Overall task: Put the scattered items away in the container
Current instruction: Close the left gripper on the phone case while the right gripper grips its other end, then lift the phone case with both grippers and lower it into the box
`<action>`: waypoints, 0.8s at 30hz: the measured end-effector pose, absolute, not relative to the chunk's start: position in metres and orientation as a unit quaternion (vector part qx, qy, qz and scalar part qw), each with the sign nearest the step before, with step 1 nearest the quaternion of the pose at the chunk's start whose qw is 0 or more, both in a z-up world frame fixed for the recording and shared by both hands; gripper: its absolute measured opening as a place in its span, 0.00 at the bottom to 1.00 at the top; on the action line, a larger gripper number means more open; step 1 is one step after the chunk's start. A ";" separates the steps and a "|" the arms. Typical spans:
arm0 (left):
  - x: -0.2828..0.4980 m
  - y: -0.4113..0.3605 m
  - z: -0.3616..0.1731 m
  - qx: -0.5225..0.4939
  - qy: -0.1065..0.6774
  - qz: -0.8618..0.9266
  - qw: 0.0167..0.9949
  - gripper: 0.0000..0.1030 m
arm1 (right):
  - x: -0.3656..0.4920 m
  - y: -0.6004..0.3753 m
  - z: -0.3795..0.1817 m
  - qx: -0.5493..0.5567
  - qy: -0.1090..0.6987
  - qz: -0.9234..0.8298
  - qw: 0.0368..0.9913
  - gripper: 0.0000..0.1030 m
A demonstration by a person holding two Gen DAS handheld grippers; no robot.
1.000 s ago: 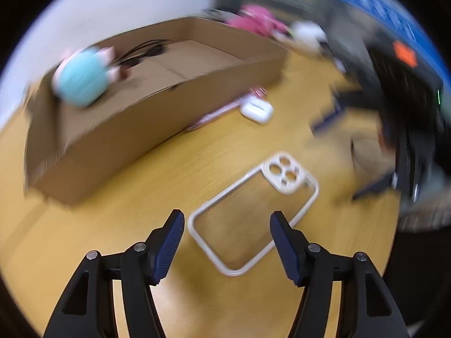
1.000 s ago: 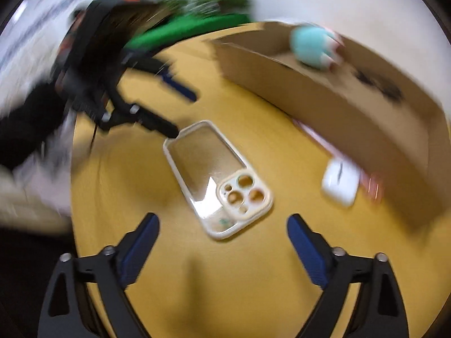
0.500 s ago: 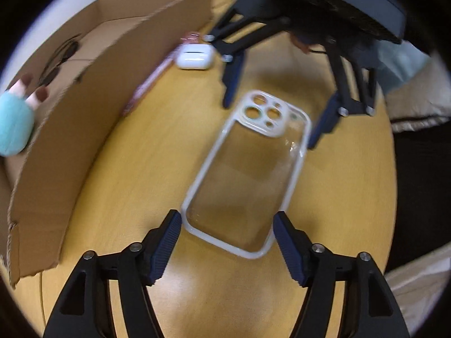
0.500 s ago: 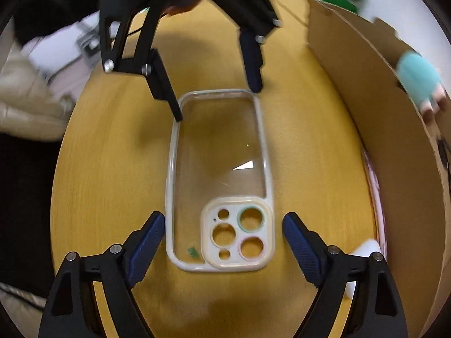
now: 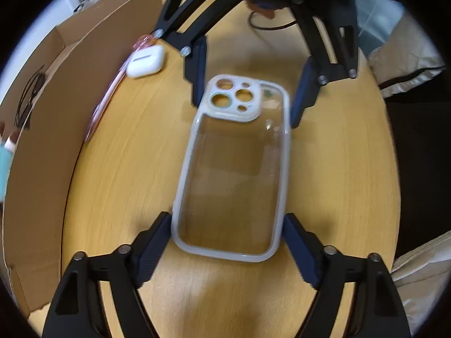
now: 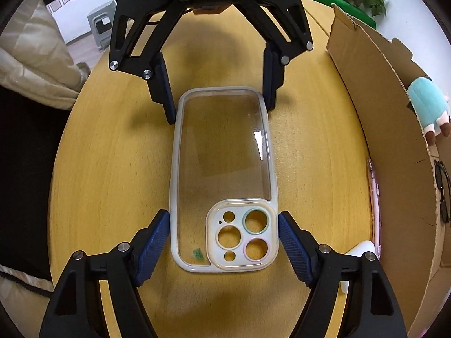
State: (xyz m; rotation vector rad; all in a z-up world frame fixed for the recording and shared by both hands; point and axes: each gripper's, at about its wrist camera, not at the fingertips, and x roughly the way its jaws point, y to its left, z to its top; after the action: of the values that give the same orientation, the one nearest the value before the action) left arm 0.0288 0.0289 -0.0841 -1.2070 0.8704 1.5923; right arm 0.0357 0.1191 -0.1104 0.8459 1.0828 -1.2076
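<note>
A clear phone case (image 5: 234,169) with a cream camera block lies flat on the round wooden table (image 5: 118,169). My left gripper (image 5: 227,226) straddles its plain end, open, pads beside its long edges. My right gripper (image 6: 224,231) straddles the camera end (image 6: 242,239) from the opposite side, open, pads close to the case's sides. Each gripper shows in the other's view: the right one (image 5: 246,90), the left one (image 6: 218,95). The cardboard box (image 5: 36,146) stands along the table's side, holding a teal plush (image 6: 428,107) and sunglasses (image 6: 442,191).
A white earbud case (image 5: 145,60) and a pink pen (image 5: 107,98) lie against the box wall; both also show in the right wrist view, the earbud case (image 6: 360,250) and pen (image 6: 373,197). Beige fabric (image 6: 33,67) lies beyond the table edge.
Both grippers have moved in from opposite ends and lowered over the phone case, so their pads now flank its two ends. The case has not moved.
</note>
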 end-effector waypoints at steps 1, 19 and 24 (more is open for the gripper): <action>0.029 0.030 -0.084 -0.490 0.355 0.648 0.462 0.76 | 0.036 0.120 -0.110 0.366 0.470 -0.523 0.610 0.79; -0.020 -0.001 0.101 -0.371 0.436 0.721 0.391 0.76 | -0.023 0.097 0.063 0.257 0.505 -0.588 0.577 0.79; -0.051 -0.020 0.142 -0.364 0.461 0.721 0.367 0.76 | -0.078 0.075 0.117 0.229 0.506 -0.607 0.568 0.79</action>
State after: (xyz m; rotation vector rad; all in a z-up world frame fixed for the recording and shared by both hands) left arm -0.0507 -0.0202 0.1420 -0.9354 1.1833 1.8535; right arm -0.0785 0.0754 0.1173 0.5378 1.1886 -1.4261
